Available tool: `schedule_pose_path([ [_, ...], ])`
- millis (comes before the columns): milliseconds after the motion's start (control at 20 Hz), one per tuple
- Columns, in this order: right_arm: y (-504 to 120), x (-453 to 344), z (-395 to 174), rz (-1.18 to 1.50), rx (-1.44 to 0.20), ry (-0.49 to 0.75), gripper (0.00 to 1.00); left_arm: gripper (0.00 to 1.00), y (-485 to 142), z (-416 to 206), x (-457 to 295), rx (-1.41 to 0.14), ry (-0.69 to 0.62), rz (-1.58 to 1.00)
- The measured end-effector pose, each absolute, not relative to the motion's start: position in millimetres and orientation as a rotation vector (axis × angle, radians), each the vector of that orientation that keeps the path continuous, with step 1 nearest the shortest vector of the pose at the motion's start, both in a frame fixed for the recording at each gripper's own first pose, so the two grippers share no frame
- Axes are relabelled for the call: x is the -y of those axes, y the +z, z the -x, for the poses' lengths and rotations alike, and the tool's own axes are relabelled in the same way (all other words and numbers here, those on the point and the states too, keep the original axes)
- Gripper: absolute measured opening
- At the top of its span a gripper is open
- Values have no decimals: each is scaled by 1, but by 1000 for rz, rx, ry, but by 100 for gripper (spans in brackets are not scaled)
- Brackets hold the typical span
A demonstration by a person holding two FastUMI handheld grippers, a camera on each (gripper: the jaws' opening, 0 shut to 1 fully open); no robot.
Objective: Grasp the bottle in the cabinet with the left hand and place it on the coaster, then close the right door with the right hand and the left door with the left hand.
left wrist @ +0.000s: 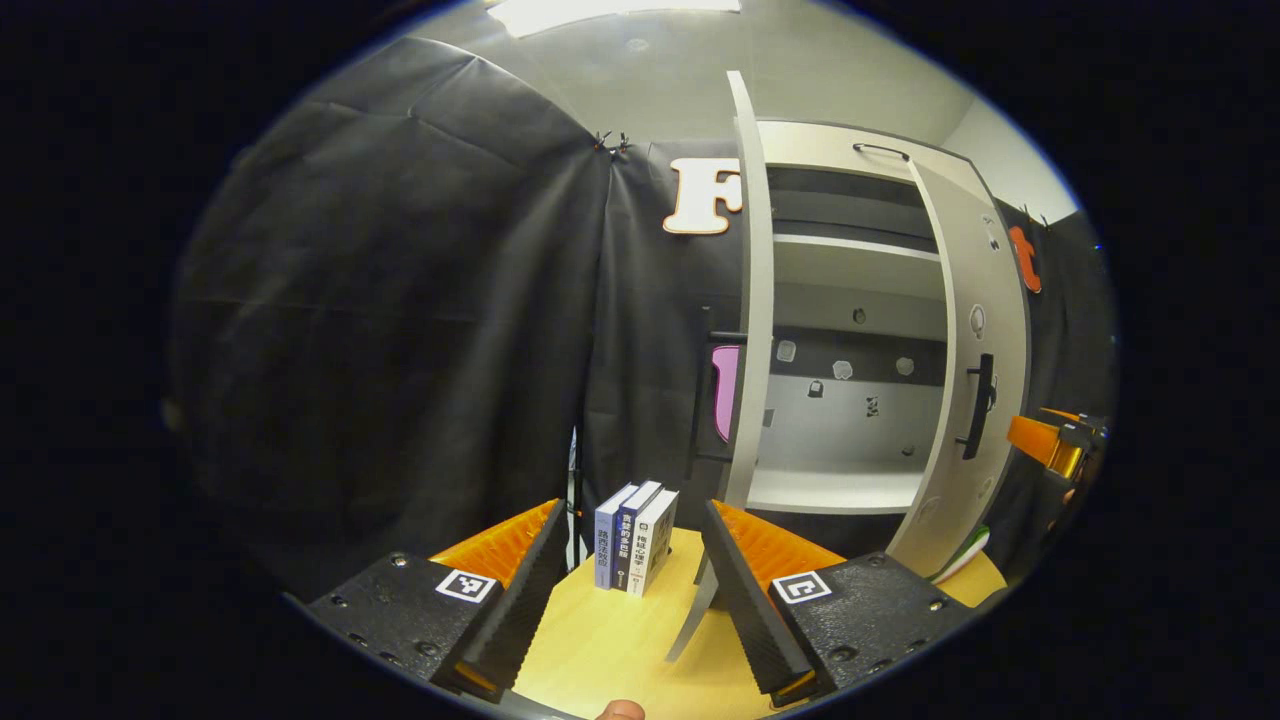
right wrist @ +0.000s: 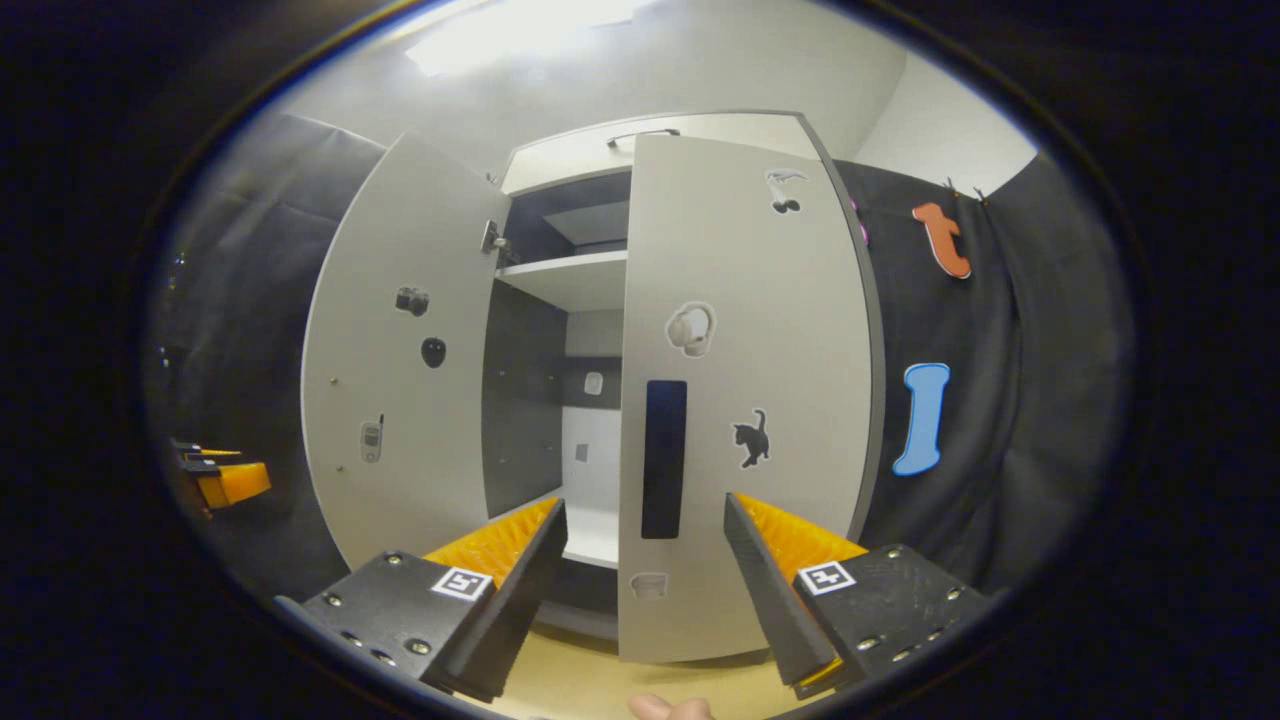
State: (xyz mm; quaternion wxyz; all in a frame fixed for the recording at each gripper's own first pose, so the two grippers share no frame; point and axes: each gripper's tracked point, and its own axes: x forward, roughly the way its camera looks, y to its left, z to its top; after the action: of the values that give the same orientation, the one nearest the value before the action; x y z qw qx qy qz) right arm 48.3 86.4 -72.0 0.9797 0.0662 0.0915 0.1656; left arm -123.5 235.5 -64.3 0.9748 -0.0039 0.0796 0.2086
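Grey cabinet point(right wrist: 600, 150): both doors stand open; in both views the lit lower shelf and the shelf above it look bare of any bottle.
Bottle and coaster: neither can be made out, so whether the bottle has reached the coaster cannot be confirmed.
Progress, as a judgement: the empty shelves suggest step 1 may be over; the 2 door closings are both left to do.
Right door point(right wrist: 750, 400): partly swung in, its outer face with the dark handle point(right wrist: 665, 458) turned toward the right tool.
Right tool point(right wrist: 645, 560): fingers spread wide, holding nothing; the door's handle sits between them and just beyond, not touched as far as can be seen.
Left door point(left wrist: 752, 290): in the left gripper view it is seen nearly edge-on, ahead and slightly right of the left tool.
Left tool point(left wrist: 632, 580): fingers spread wide, empty; it hovers over the wooden surface point(left wrist: 600, 640), with 3 books point(left wrist: 636, 535) standing between and beyond its fingers.
Next in line, as a judgement: push the right door shut, then bring the left tool to the left door.
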Motion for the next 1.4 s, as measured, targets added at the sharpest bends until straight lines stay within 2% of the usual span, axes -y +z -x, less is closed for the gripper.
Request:
schedule_pose_path([
  [100,-73,-86,-49,-130,-187,327,94,85,-69,115,-244,-165,423,9],
  [150,-72,-86,-50,-127,-187,322,92,80,-69,108,-248,-165,420,10],
  [250,-75,-86,-53,-123,-187,313,95,80,-74,99,-252,-171,412,13],
  [300,-76,-85,-54,-122,-188,307,95,85,-76,95,-254,-175,408,16],
  [500,-78,-84,-57,-122,-193,286,92,85,-86,77,-259,-189,388,20],
  [650,-79,-83,-59,-125,-195,272,92,86,-93,65,-260,-201,371,19],
  [700,-79,-82,-59,-124,-196,267,95,86,-94,61,-260,-204,362,19],
  [750,-80,-82,-60,-123,-197,264,95,81,-96,57,-259,-210,351,20],
  [800,-81,-81,-61,-121,-198,261,95,86,-100,54,-257,-215,339,20],
  [850,-81,-81,-62,-118,-200,258,96,81,-101,52,-262,-218,349,5],
  [1000,-84,-79,-63,-111,-205,253,96,86,-105,49,-264,-231,350,-16],
  [1400,-85,-76,-67,-122,-207,253,95,86,-107,43,-243,-240,262,17],
])
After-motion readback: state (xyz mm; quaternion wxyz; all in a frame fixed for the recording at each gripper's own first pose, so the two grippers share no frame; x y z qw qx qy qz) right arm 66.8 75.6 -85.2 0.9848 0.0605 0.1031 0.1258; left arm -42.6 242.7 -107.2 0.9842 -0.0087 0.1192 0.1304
